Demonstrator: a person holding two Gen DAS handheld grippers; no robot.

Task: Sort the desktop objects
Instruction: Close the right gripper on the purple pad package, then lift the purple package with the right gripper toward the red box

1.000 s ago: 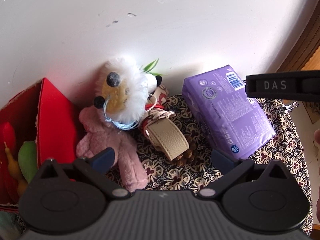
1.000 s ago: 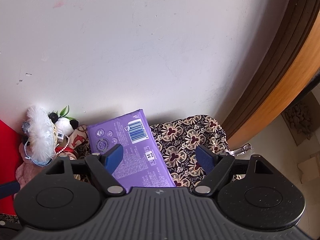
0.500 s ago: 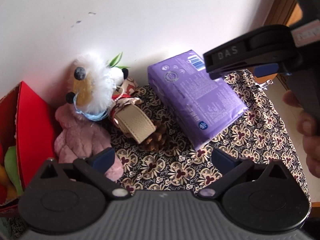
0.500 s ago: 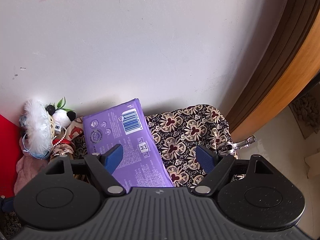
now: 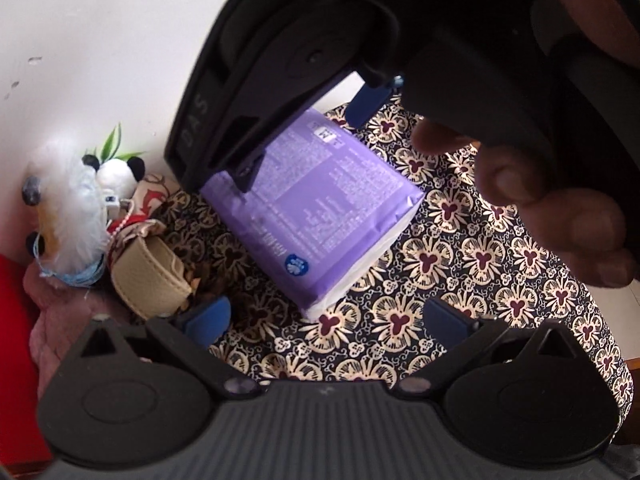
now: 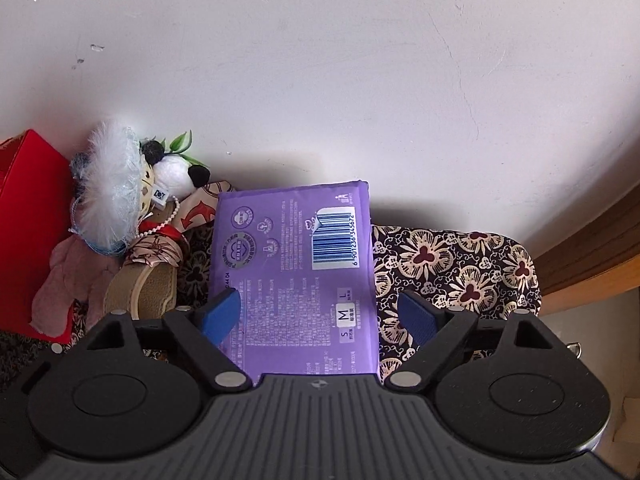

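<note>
A purple flat package (image 6: pixel 296 264) lies on the flower-patterned cloth (image 6: pixel 452 264) against the white wall; it also shows in the left wrist view (image 5: pixel 320 208). My right gripper (image 6: pixel 318 314) is open and hangs right over the package, one blue fingertip (image 6: pixel 222 314) over its left edge, the other off its right edge. My left gripper (image 5: pixel 324 318) is open and empty over the cloth, just short of the package's near corner. The right gripper's black body (image 5: pixel 360 40) and the hand fill the top of the left view.
A heap of toys lies left of the package: a white fluffy toy (image 6: pixel 110 192), a small panda (image 6: pixel 172 172), a pink plush (image 6: pixel 76 272) and a beige strap (image 6: pixel 144 292). A red box (image 6: pixel 24 216) stands at the far left. A wooden door frame (image 6: pixel 592 248) rises at the right.
My right gripper has swung in over the purple package and now straddles it. My left gripper has moved right along the cloth, so the right gripper now fills its upper view.
</note>
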